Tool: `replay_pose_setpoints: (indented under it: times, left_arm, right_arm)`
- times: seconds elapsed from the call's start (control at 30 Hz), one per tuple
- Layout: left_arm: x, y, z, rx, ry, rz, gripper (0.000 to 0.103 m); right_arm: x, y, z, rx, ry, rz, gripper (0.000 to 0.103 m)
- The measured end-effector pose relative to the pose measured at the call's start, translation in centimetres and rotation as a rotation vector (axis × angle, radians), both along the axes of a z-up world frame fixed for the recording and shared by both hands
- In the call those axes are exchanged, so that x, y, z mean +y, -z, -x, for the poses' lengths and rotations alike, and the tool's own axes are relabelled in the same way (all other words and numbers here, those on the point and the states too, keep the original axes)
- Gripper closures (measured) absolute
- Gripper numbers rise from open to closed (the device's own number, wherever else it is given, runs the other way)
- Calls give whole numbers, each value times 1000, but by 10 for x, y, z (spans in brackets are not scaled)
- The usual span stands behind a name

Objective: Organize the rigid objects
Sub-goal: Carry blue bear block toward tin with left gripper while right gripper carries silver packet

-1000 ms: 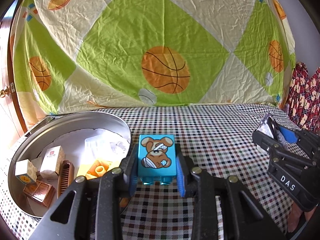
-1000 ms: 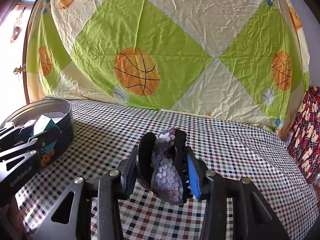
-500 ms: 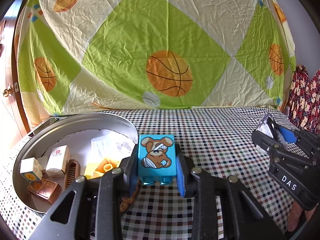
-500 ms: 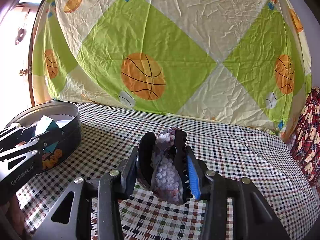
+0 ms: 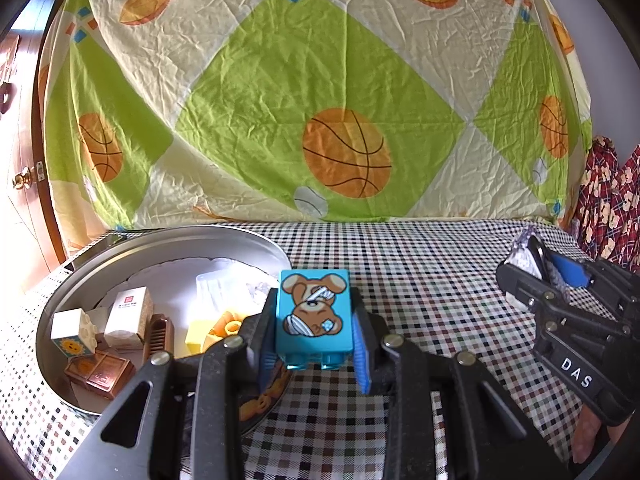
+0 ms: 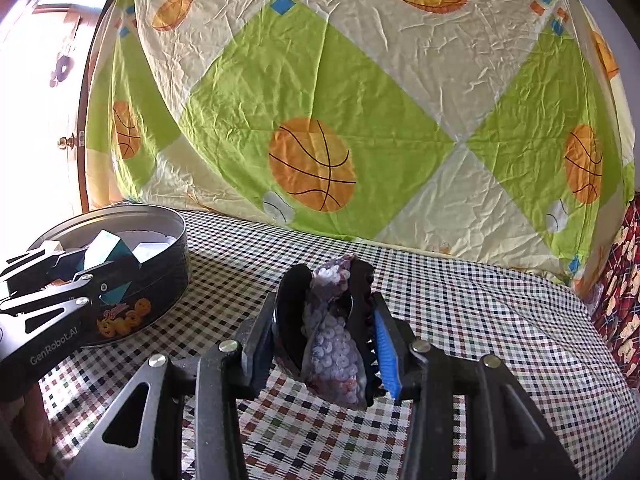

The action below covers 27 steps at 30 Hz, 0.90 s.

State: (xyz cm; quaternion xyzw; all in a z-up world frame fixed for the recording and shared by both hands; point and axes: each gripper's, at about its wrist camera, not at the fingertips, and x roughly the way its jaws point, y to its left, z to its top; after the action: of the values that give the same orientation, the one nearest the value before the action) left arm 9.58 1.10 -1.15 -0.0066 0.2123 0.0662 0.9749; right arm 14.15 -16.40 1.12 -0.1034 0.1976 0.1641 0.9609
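The left gripper [image 5: 314, 338] clamps a blue bear block [image 5: 313, 316] at lower centre, by the round tin [image 5: 168, 242] at lower left. The right gripper [image 6: 326, 344] clamps a sequined hair clip [image 6: 334, 336] above the checked cloth [image 6: 480, 320].

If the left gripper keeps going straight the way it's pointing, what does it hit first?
Probably the checkered tablecloth just right of the round tin, then the basketball sheet behind; depth is unclear.
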Motion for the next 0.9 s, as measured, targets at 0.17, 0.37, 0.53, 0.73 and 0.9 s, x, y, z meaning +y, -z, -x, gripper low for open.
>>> replay_pose_setpoints:
  times: [0.17, 0.37, 0.53, 0.73, 0.9]
  left_arm:
    - [2, -1, 4, -13, -7, -1, 73]
    - [7, -2, 8, -20, -13, 10, 73]
    - [13, -1, 13, -22, -21, 25, 73]
    - [15, -2, 18, -36, -29, 18, 73]
    - [17, -2, 21, -47, -33, 21, 73]
  right_arm:
    - [1, 0, 3, -9, -9, 2, 57]
    - [1, -1, 3, -7, -21, 2, 57]
    - [0, -1, 4, -4, -25, 3, 57]
    - [0, -2, 5, -1, -29, 2, 57]
    - [0, -2, 5, 3, -33, 1, 57]
